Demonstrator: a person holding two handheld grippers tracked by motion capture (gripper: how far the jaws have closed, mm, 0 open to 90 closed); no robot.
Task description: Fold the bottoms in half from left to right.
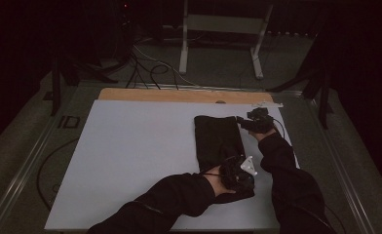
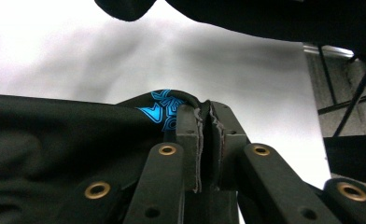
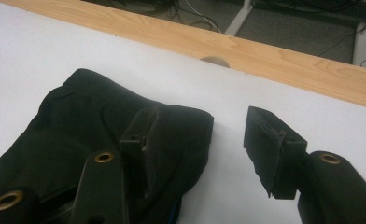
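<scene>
A folded black garment point(image 1: 218, 139) lies lengthwise on the right part of the white table top point(image 1: 130, 156). At its near end my left gripper point(image 1: 240, 176) is shut on a fold of the cloth. The left gripper view has the jaws point(image 2: 204, 109) pinched on black fabric point(image 2: 55, 135) that carries a blue print point(image 2: 160, 109). At the garment's far right corner my right gripper point(image 1: 243, 122) stands open. Its jaws point(image 3: 204, 128) are spread just above that corner point(image 3: 87, 112), with bare white table between them. Both dark sleeves come in from the bottom edge.
A bare wooden strip point(image 1: 179, 95) point(image 3: 288, 65) borders the table's far edge. Behind it on the floor stand a white metal frame point(image 1: 223, 24) and loose cables point(image 1: 150, 68). Dark stands flank the table. The left half of the white top is bare.
</scene>
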